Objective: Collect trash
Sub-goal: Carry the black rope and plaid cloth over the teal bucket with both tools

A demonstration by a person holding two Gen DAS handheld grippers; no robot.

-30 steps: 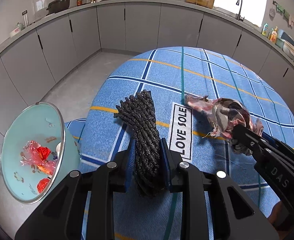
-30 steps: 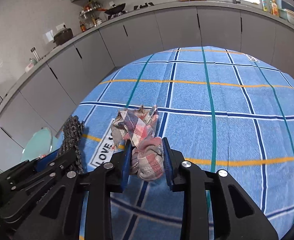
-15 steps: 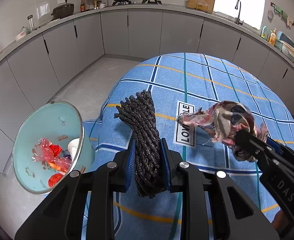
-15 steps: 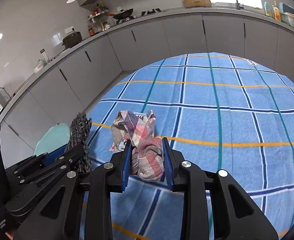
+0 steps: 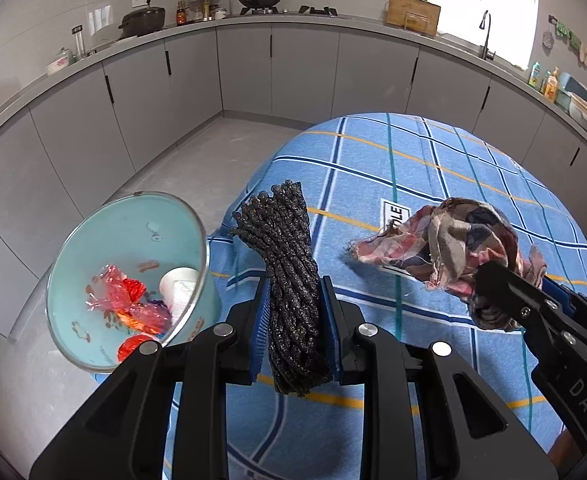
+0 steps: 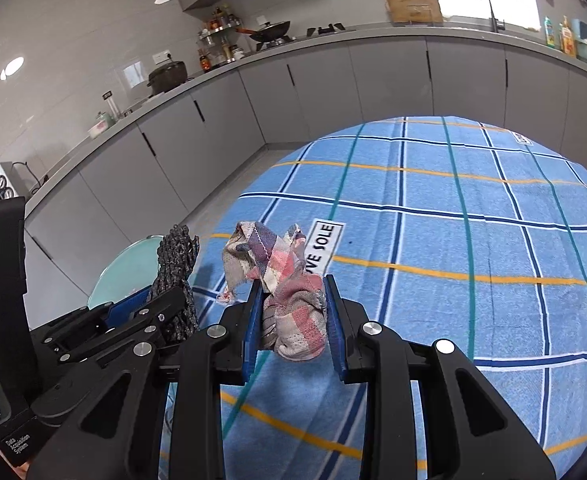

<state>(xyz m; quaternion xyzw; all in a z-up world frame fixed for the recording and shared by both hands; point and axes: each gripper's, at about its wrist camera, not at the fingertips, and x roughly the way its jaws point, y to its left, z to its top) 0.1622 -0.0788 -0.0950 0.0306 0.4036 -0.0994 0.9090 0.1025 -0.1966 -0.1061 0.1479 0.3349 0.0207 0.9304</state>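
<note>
While our left claw point(image 5: 295, 320) clamps the black cord bundle point(image 5: 289, 264) above the tabletop point(image 5: 433, 168), the teal bin point(image 5: 133, 248) sits off its edge, so loose ends may miss. Seen from the right wrist, our right claw point(image 6: 293, 324) pinches a rag point(image 6: 289, 292) whose dangling flap could snag.

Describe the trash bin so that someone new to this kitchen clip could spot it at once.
Past the near-left edge of the blue checked tablecloth, down on the grey floor, stands the bin. It is pale teal with a shiny rim and already holds red wrappers and a white cup, unlike anything else nearby.
</note>
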